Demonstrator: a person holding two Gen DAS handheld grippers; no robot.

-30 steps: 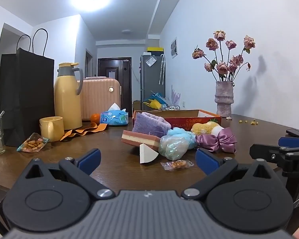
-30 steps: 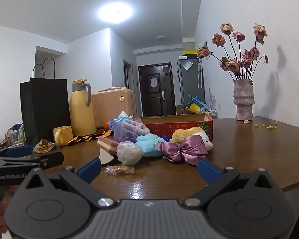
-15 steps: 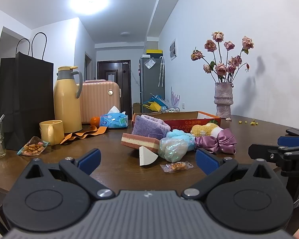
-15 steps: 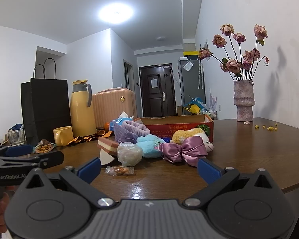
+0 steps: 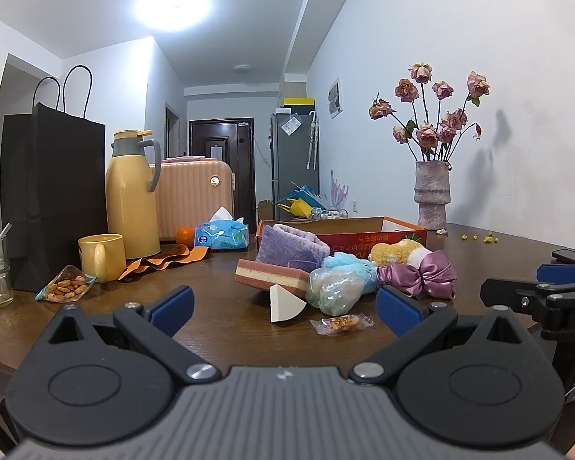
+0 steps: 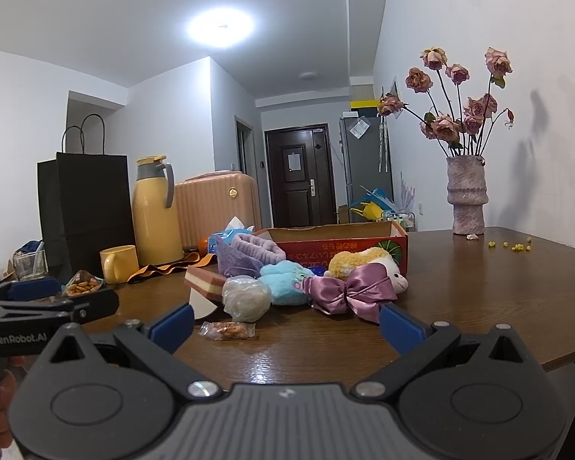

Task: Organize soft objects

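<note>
Both my left gripper and right gripper are spread, holding nothing. The soft pile lies ahead, touching the cardboard box front; the purple bow, long axis crosswise, sits nearer my right.

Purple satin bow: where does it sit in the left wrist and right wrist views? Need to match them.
Left wrist: purple satin bow lies right of centre, on the table in front of the red cardboard box, just above the right fingertip.
Right wrist: purple satin bow lies near centre, right of the blue plush.
Shared landmark: the vase of dried roses, behind and right of the bow in both.
</note>
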